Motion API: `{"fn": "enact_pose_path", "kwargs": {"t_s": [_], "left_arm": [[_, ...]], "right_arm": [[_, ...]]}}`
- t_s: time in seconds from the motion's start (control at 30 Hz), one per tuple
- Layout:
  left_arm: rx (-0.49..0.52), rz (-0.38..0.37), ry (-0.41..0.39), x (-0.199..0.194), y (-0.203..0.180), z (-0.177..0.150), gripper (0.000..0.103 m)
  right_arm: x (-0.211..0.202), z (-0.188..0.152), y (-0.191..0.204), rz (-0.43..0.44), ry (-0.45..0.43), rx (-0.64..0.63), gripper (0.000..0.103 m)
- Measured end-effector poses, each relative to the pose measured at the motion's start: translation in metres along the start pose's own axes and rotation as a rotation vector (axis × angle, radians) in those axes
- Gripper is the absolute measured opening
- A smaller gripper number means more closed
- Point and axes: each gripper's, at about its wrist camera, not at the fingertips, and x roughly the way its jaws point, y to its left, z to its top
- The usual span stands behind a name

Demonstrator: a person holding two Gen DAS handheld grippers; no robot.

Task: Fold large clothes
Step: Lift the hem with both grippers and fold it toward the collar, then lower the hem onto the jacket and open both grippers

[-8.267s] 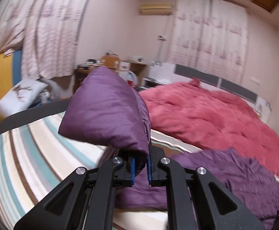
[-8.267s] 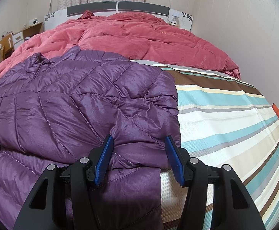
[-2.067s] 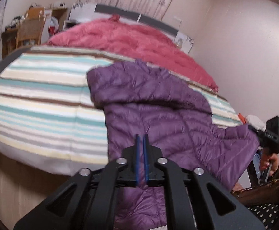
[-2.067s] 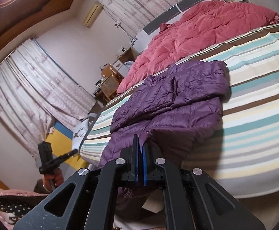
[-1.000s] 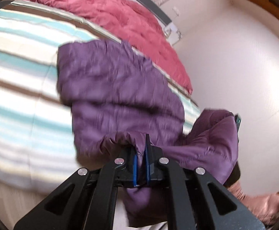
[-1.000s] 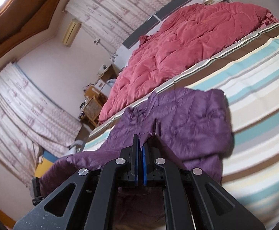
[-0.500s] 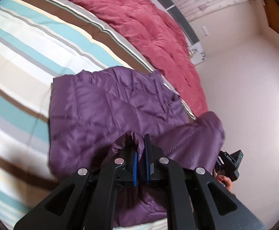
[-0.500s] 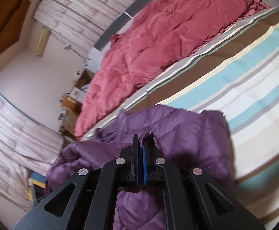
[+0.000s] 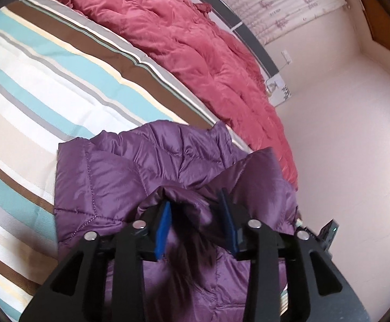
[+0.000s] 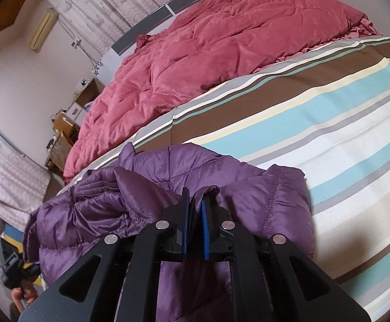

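Purple quilted down jacket (image 9: pixel 130 177) lies folded on the striped bed sheet (image 9: pixel 34 86), near its foot edge, with its hem doubled toward the pink duvet (image 9: pixel 195 40). Left gripper (image 9: pixel 195 222) has just been opening, its blue pads spread around a loose fold. Right gripper (image 10: pixel 195 228) pinches the neighbouring hem corner, jaws barely parted.

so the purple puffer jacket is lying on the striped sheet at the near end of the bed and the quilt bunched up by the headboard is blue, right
Not quite: the quilt bunched up by the headboard is a pinkish red, not blue, as the right wrist view shows plainly. The rest holds: the purple puffer jacket lies on the striped sheet at the near end of the bed.
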Motion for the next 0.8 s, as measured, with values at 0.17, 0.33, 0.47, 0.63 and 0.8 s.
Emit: {"fn": "enact_pose_path", "kwargs": {"t_s": [0.17, 0.33, 0.47, 0.63, 0.8], "left_arm": [[-0.03, 0.0, -0.153, -0.02, 0.002, 0.007, 0.074], [0.06, 0.05, -0.13, -0.017, -0.011, 0.006, 0.085], [0.071, 0.052, -0.155, -0.017, -0.014, 0.005, 0.093], [0.122, 0.123, -0.114, -0.003, -0.022, 0.002, 0.094], [0.168, 0.185, -0.079, 0.015, -0.028, -0.001, 0.094]], "right_arm": [[-0.003, 0.001, 0.006, -0.015, -0.003, -0.047, 0.008], [-0.007, -0.001, 0.015, -0.043, -0.013, -0.11, 0.008], [-0.008, -0.001, 0.015, -0.048, -0.007, -0.119, 0.008], [-0.013, -0.002, 0.021, -0.053, -0.007, -0.143, 0.04], [-0.03, -0.002, 0.032, -0.126, -0.091, -0.244, 0.062]]}}
